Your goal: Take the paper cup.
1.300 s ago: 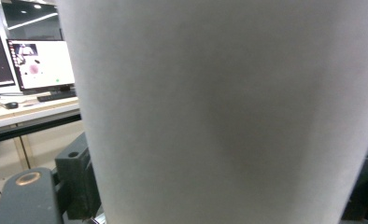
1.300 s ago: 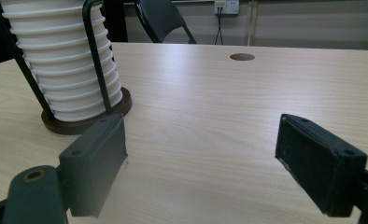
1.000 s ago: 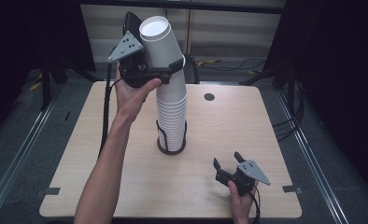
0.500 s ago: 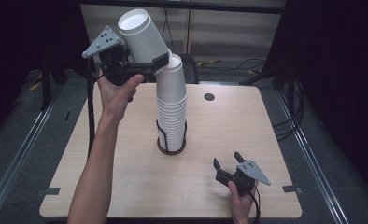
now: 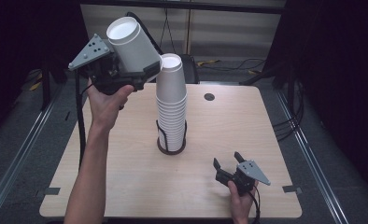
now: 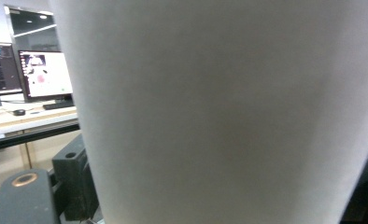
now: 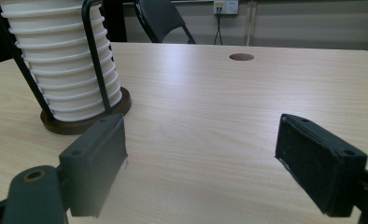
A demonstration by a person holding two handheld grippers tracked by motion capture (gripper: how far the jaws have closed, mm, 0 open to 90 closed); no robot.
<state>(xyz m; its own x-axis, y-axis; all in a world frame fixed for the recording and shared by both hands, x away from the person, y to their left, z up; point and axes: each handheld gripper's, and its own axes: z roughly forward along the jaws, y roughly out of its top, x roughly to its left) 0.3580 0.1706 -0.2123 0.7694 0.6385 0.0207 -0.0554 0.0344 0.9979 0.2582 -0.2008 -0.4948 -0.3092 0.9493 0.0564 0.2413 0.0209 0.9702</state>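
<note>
Dark curtains and a grey floor surround the pale wooden bench, which has a small round hole near its far edge. Near the bench's middle, a tall stack of white paper cups stands upside down in a black wire holder on a round dark base. The left hand-held gripper is raised above the bench's far left area, closed on a single white paper cup, which is tilted, its base facing up and left, its lower end just beside the stack's top. The right hand-held gripper rests low near the bench's near right edge, its jaws spread wide with nothing between them, pointing toward the stack.
</note>
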